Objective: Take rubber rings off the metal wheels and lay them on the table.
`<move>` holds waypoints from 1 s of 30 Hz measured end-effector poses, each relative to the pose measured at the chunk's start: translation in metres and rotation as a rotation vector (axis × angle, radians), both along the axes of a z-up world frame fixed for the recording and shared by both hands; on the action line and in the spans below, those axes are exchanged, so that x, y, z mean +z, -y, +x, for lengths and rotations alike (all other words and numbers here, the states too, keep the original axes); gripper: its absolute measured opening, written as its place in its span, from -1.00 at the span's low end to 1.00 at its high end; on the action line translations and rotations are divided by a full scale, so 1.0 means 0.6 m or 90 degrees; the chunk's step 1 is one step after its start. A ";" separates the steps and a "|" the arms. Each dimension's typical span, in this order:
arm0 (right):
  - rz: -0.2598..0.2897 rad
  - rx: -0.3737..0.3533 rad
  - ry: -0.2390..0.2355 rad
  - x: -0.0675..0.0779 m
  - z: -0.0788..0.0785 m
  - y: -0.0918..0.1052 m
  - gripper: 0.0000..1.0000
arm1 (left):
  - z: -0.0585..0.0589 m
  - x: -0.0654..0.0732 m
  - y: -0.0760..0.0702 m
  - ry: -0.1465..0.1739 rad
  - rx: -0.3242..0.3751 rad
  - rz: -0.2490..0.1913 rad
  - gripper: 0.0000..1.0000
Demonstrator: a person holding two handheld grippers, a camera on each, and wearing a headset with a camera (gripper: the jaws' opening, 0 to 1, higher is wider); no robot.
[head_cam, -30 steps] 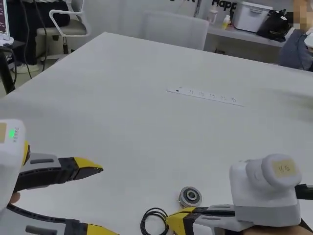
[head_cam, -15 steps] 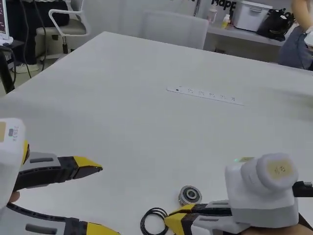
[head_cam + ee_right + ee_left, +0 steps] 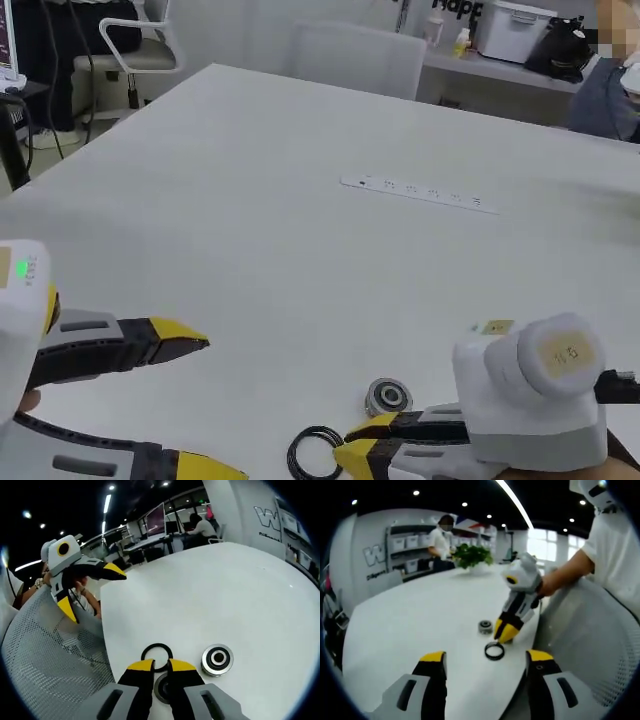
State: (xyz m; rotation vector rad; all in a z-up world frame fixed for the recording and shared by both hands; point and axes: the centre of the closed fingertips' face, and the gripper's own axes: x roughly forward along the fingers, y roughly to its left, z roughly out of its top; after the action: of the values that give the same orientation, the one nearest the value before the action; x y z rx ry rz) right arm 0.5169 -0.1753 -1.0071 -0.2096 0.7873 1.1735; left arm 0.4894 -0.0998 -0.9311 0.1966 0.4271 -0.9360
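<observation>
The white table (image 3: pixel 300 150) runs far back. At its near left the left gripper (image 3: pixel 205 405) gapes wide, holding nothing. At near right the right gripper (image 3: pixel 161 666) has its jaws almost together. Its own view shows a second metal wheel (image 3: pixel 162 689) in the slit, hidden from the head view; gripped or not, I cannot tell. A loose metal wheel (image 3: pixel 388 397) lies just beyond. The rubber ring (image 3: pixel 316 431) lies flat at the tips.
</observation>
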 end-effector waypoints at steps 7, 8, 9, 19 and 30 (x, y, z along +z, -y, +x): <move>0.001 -0.003 0.001 0.002 0.002 0.001 -0.83 | 0.000 0.000 0.000 0.000 0.001 0.000 0.29; 0.002 -0.004 0.001 0.003 0.002 0.001 -0.83 | 0.000 0.000 0.000 0.000 0.001 0.000 0.29; 0.004 -0.006 0.003 0.005 0.004 0.001 -0.83 | 0.000 0.000 0.000 0.000 0.001 0.000 0.30; 0.016 -0.020 0.013 0.019 0.015 0.004 -0.80 | -0.001 0.000 0.000 0.000 -0.001 0.002 0.30; 0.025 -0.018 0.027 0.035 0.017 0.004 -0.74 | -0.004 -0.003 0.001 -0.006 -0.005 0.007 0.34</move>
State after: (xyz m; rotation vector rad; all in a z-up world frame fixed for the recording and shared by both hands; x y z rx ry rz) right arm 0.5270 -0.1776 -0.9863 -0.1891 0.7269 1.1535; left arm 0.4873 -0.1007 -0.9329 0.2040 0.4409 -0.9422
